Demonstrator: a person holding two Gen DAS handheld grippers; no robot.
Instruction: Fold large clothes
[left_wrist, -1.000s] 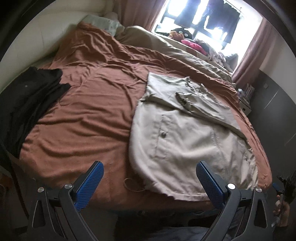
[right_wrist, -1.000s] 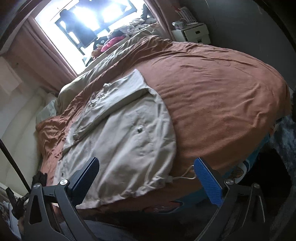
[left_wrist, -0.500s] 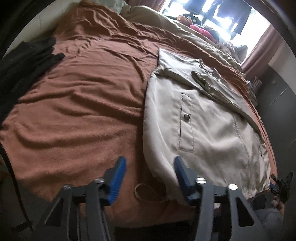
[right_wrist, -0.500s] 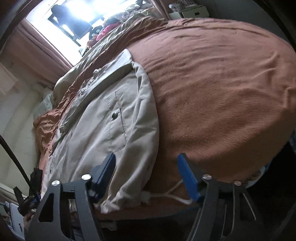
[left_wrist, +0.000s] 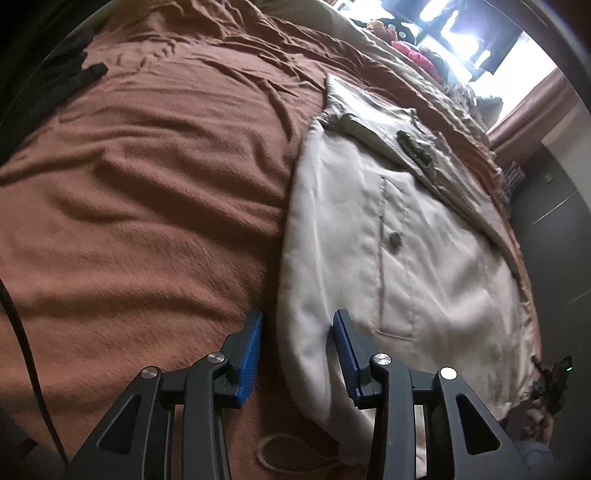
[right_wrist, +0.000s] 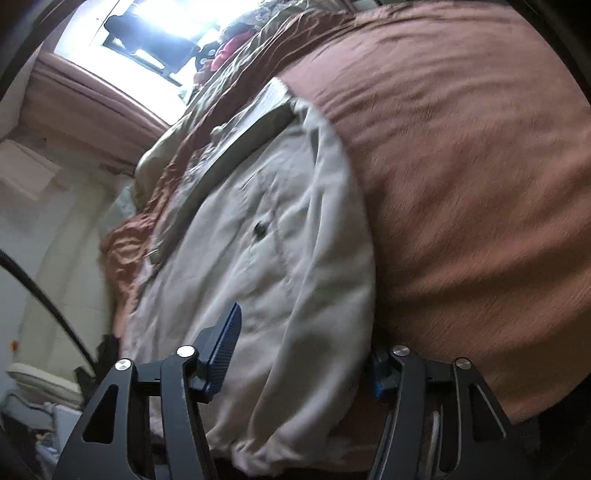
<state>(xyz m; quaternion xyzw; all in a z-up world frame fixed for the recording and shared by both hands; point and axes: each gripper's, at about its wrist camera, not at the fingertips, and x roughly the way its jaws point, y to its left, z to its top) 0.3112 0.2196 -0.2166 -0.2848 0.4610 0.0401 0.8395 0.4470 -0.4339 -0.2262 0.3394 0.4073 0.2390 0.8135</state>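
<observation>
The coat (left_wrist: 399, 236) lies flat on the brown bed (left_wrist: 147, 206). Its bottom hem is at the near edge of the bed, right by both tools. Its top end points away, toward the bright window (right_wrist: 147, 33). So its long way runs from the tools straight out to the far side.

The left gripper (left_wrist: 297, 350) is partly open. The coat's left bottom edge sits between its two blue pads, but the pads do not seem to pinch it yet. The left pad is over the bed and the right pad is over the coat.

The right gripper (right_wrist: 303, 354) is open wider. The coat's right bottom corner bulges up between its jaws. It does not look squeezed yet either.

Each gripper is at its own corner, so neither is much nearer. I think the next move is to close on both corners and carry the hem up toward the top end.
</observation>
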